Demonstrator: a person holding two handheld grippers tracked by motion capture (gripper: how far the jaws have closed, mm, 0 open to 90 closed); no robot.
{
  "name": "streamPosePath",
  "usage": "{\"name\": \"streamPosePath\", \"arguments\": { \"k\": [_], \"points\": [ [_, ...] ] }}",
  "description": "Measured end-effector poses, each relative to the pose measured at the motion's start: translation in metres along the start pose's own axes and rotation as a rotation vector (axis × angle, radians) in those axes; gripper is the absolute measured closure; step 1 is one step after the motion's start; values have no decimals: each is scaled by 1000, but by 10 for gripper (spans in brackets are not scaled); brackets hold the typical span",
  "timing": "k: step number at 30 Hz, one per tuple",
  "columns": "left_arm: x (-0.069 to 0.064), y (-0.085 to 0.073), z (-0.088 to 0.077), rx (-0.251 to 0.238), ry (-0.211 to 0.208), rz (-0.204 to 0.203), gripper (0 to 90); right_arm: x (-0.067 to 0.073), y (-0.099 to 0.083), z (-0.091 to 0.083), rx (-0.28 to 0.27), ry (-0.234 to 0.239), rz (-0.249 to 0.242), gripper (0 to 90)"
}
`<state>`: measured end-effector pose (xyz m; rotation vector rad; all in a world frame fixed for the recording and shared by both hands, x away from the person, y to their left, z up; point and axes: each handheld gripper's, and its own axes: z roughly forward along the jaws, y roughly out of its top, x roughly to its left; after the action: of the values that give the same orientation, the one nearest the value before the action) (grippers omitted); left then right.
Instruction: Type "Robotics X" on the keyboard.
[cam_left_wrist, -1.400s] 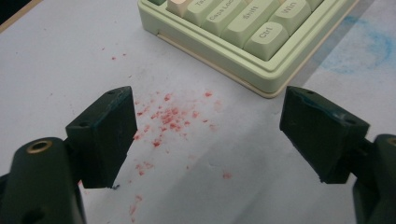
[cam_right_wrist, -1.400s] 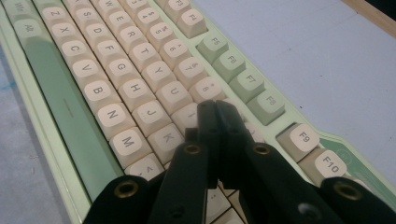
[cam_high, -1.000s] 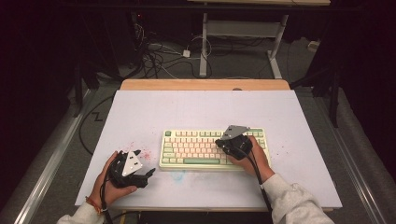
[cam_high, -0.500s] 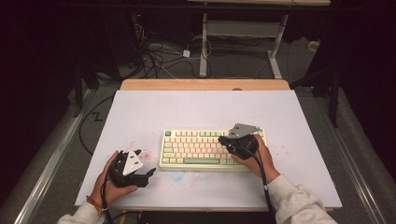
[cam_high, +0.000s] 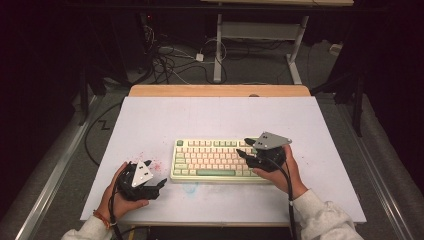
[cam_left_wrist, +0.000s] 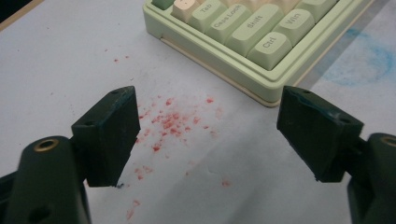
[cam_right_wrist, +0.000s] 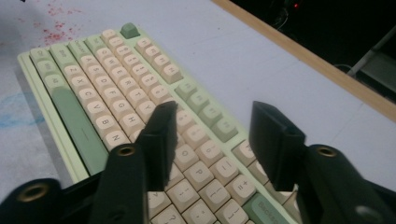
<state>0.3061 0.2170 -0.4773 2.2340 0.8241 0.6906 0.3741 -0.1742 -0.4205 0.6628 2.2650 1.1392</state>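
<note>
White table (cam_high: 165, 115) carries a pale green keyboard (cam_high: 210, 159) near its front centre, the right gripper (cam_high: 243, 148) over its right end, jaws just opening and empty, the left gripper (cam_high: 162, 183) beside its left corner, jaws wide and empty.

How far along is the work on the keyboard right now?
Nothing on the keyboard looks altered: every key visible sits in its row. In hand: the right gripper hangs above the keyboard's right-hand keys, its jaws just opened with nothing between them. The left gripper rests open on the table beside the keyboard's left end, near red specks. What remains can't be judged from this.
</note>
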Motion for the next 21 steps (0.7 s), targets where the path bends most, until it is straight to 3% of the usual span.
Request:
{"name": "streamPosePath", "arguments": {
  "k": [7, 15, 19, 21],
  "points": [
    [0, 1, -1, -2, 9, -1, 218, 1, -8, -12, -25, -36, -6, 318],
    [1, 1, -4, -38, -4, -4, 218, 1, -20, -29, -58, -90, 33, 243],
    [3, 2, -9, -77, -23, -18, 265, 2, -26, -35, -64, -101, 28, 237],
    [2, 2, -9, -65, -29, -27, 290, 2, -32, -41, -67, -108, 31, 237]
  ]
}}
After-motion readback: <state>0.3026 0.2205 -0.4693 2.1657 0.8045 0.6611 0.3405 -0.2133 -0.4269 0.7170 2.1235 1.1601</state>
